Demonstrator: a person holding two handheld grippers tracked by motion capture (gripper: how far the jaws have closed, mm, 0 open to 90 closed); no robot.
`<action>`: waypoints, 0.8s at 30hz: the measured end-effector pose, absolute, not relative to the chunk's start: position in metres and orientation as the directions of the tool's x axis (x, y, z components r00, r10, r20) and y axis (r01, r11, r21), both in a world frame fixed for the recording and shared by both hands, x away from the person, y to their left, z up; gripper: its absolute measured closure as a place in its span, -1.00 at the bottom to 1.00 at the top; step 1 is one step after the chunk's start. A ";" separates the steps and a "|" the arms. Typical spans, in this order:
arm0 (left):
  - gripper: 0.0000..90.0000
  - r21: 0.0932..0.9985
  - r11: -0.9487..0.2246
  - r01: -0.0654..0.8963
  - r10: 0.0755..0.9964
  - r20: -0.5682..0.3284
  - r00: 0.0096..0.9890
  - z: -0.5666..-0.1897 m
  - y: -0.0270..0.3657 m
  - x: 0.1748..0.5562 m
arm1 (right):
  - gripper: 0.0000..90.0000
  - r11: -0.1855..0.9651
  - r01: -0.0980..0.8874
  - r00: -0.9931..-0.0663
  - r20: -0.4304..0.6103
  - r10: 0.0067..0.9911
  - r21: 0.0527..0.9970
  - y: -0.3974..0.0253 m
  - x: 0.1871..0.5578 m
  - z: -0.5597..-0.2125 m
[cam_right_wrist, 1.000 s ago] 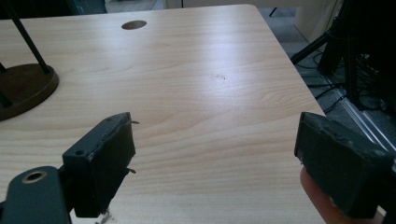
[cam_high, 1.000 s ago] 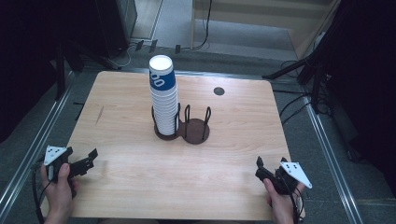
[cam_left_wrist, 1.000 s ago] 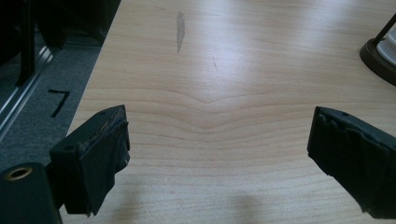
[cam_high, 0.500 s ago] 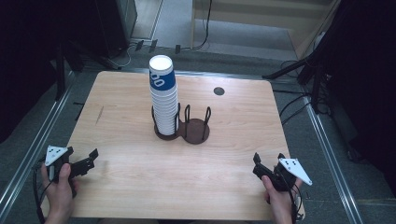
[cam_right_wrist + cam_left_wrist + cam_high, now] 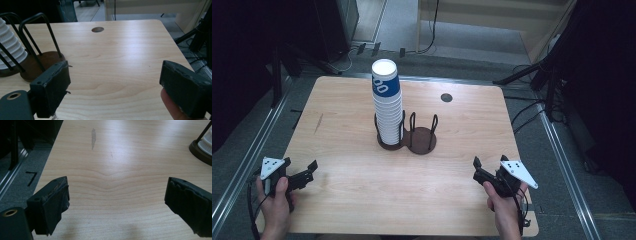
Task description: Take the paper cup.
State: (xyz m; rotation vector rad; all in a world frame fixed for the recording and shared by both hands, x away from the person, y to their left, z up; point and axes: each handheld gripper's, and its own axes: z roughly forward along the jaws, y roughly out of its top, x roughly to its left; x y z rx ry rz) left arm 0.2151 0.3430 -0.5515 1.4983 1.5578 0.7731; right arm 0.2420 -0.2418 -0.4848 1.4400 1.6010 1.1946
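Your left gripper point(image 5: 309, 169) sits low at the near left corner of the desk point(image 5: 342, 200), jaws spread wide, nothing between them. In the left gripper view point(image 5: 117, 200) there's just bare wood grain between the jaws, plus a dark smudge point(image 5: 93, 137) farther up the desk.

Your right gripper point(image 5: 476, 169) is at the near right edge, jaws also wide apart and empty. In the right gripper view point(image 5: 113, 85) the gap frames plain desk; a fingertip point(image 5: 172, 105) shows under the right-hand jaw.

The cup stack point(image 5: 387, 107) stands upright at mid-desk, seated in the left ring of the dark two-ring wire holder point(image 5: 419, 142). Cups are white; the top one has a blue band. The right ring of the holder is vacant, its wire loops standing up off the brown base. In the right gripper view the stack's lower ribbed part point(image 5: 11, 52) sits at far left behind the loops, with the vacant base point(image 5: 41, 63) just beyond the left-hand jaw. In the left gripper view only the holder's base edge point(image 5: 200, 150) catches the top right corner.

Both grippers are well apart from the stack and holder, and from each other. A round cable hole point(image 5: 446, 97) sits near the far edge of the desk, right of the stack.
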 end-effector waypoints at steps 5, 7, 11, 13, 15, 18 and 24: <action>-0.85 0.870 0.101 0.483 0.989 -0.141 0.048 -0.551 0.343 0.215 | -0.79 -0.028 0.359 -0.185 0.100 0.978 0.933 -0.234 0.246 -0.478; -0.85 0.869 0.103 0.483 0.988 -0.145 0.050 -0.552 0.343 0.215 | -0.80 -0.017 0.352 -0.197 0.092 0.976 0.936 -0.225 0.248 -0.474; -0.85 0.869 0.107 0.483 0.988 -0.149 0.049 -0.551 0.343 0.215 | -0.80 -0.003 0.341 -0.208 0.078 0.975 0.940 -0.216 0.250 -0.470; -0.85 0.869 0.107 0.483 0.988 -0.149 0.049 -0.551 0.343 0.216 | -0.80 -0.001 0.337 -0.228 0.083 0.970 0.942 -0.208 0.252 -0.466; -0.85 0.870 0.103 0.483 0.988 -0.145 0.049 -0.551 0.343 0.216 | -0.80 0.003 0.332 -0.234 0.079 0.969 0.943 -0.202 0.254 -0.463; -0.85 0.869 0.101 0.484 0.989 -0.143 0.049 -0.551 0.343 0.217 | -0.80 0.013 0.324 -0.252 0.073 0.965 0.946 -0.192 0.258 -0.457; -0.85 0.867 0.098 0.488 0.989 -0.138 0.047 -0.551 0.343 0.217 | -0.79 0.013 0.319 -0.275 0.079 0.958 0.948 -0.174 0.266 -0.451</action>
